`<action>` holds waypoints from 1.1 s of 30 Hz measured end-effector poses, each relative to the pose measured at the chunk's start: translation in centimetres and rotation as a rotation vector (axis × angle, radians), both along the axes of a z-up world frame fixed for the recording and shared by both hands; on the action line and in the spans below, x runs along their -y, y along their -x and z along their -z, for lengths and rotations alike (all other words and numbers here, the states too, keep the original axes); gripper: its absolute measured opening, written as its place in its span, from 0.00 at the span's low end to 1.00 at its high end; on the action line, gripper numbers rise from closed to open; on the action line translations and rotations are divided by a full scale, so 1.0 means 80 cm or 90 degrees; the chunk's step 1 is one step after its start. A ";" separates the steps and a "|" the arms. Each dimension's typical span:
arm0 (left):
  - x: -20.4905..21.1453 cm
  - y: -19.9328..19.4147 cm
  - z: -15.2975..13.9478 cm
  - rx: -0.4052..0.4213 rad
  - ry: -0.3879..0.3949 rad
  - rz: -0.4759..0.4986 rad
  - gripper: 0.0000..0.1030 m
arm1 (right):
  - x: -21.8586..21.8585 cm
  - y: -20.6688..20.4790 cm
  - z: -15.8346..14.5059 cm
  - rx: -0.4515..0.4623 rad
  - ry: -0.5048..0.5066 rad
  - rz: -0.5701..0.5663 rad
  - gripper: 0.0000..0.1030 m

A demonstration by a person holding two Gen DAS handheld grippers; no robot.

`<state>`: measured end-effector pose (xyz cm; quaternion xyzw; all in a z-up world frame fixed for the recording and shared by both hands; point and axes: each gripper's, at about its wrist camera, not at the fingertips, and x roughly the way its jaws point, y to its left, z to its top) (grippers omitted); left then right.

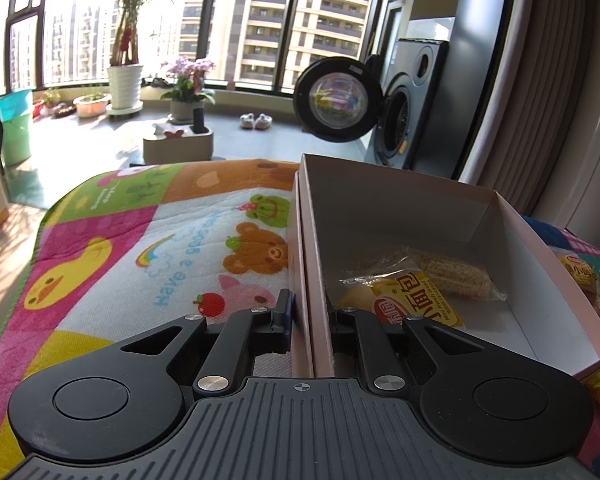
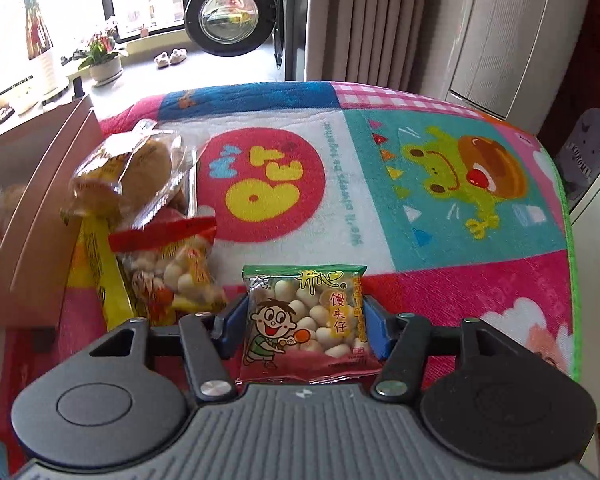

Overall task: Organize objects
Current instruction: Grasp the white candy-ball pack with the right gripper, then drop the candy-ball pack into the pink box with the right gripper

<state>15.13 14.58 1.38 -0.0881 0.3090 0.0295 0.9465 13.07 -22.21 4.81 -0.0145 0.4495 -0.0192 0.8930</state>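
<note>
Here the left hand-held gripper (image 1: 309,322) pinches the near wall of a box (image 1: 420,204), with one finger outside and one finger inside. The box is open on top, pink outside and white inside. It sits on a bright mat (image 1: 160,240) with bears, a frog and a duck on it. Inside the box lies a bun pack (image 1: 416,292) in a clear wrapper with a yellow label. It rests on the box floor, near the gripped wall. Another yellow pack (image 1: 582,274) lies on the mat just past the far side of the box. The right hand-held gripper (image 2: 305,318) is closed on a snack bag (image 2: 305,318), one blue pad on each side of it. The bag has a green top, a cartoon face and small white balls showing through. It stands up between the fingers, over the mat (image 2: 440,200). To the left of it is a small heap of packs touching each other: a bread pack (image 2: 136,168) on top, a red bag (image 2: 172,264) of white balls below it, and a yellow wrapper (image 2: 96,264) beside that. The heap sits right next to the box wall (image 2: 48,216). Far behind, a washer door (image 2: 230,14) stands open by the window.
</note>
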 end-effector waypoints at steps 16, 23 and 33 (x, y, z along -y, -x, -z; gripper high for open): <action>-0.001 0.000 0.001 0.000 0.000 -0.001 0.13 | 0.027 0.111 -0.008 0.017 0.123 -0.028 0.77; 0.000 -0.001 0.001 0.000 0.000 -0.002 0.13 | 0.037 0.070 0.002 -0.010 -0.104 0.048 0.89; 0.001 0.000 0.001 0.001 0.001 -0.001 0.13 | -0.015 0.054 0.004 0.011 -0.027 0.013 0.71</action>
